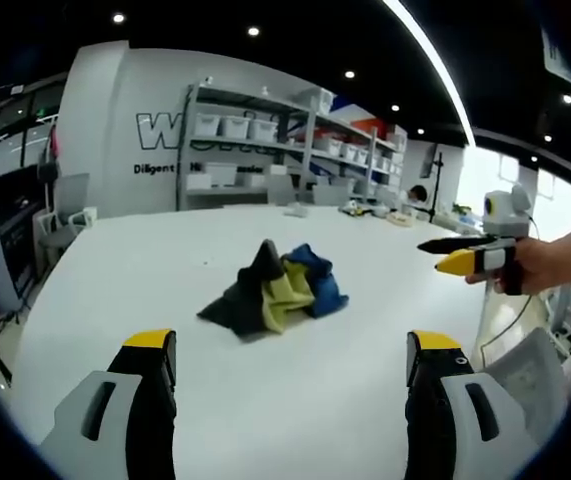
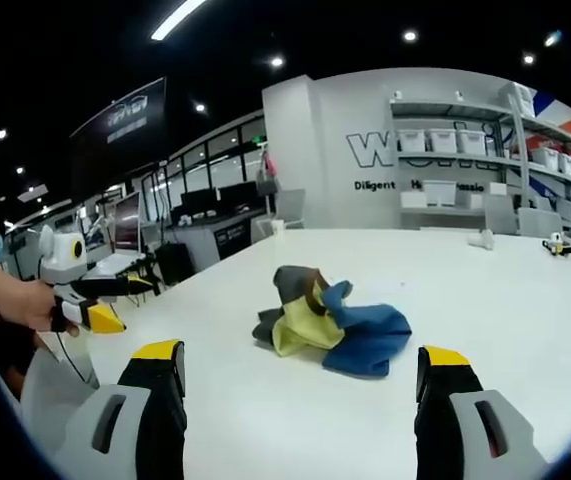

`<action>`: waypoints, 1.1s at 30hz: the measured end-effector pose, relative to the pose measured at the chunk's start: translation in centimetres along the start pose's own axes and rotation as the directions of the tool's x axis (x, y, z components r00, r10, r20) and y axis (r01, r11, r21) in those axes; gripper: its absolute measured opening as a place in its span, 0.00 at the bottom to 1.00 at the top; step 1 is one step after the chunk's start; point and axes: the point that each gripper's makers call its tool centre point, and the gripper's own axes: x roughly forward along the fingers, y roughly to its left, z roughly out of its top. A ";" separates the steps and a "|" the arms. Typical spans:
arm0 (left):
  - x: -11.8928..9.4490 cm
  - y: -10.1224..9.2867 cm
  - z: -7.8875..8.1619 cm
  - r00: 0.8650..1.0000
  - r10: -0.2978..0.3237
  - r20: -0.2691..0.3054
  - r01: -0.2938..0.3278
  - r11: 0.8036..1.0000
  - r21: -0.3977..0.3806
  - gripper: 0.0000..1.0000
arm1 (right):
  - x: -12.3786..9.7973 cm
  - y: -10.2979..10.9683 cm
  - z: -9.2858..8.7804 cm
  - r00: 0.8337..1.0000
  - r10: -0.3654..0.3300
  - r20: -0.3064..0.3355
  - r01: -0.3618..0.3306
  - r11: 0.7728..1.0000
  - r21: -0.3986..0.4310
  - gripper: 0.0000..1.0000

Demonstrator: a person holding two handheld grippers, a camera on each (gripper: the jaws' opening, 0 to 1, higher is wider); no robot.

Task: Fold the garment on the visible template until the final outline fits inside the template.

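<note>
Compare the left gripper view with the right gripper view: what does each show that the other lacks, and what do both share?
Left gripper view: the right gripper coming in from the right, held in a person's hand, its fingers looking close together.

Right gripper view: the left gripper coming in from the left, and dark monitors on desks.

Both: the crumpled black, yellow and blue garment on the white table, wide-open own fingers, and storage shelves with white bins.
</note>
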 end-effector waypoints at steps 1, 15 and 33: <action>0.0 0.0 0.0 1.000 0.000 -0.001 0.000 1.000 -0.001 0.96 | 0.0 0.0 0.0 1.000 0.000 -0.001 0.000 1.000 0.000 0.94; -0.1 0.3 -0.1 1.000 0.013 -0.009 -0.012 1.000 0.002 0.96 | 0.7 0.0 -0.1 1.000 0.020 -0.010 -0.020 1.000 -0.004 0.94; 0.5 0.3 -0.2 0.999 0.002 -0.033 -0.002 1.000 0.016 0.96 | 1.3 -0.2 0.2 0.999 0.035 -0.016 -0.036 0.999 -0.009 0.91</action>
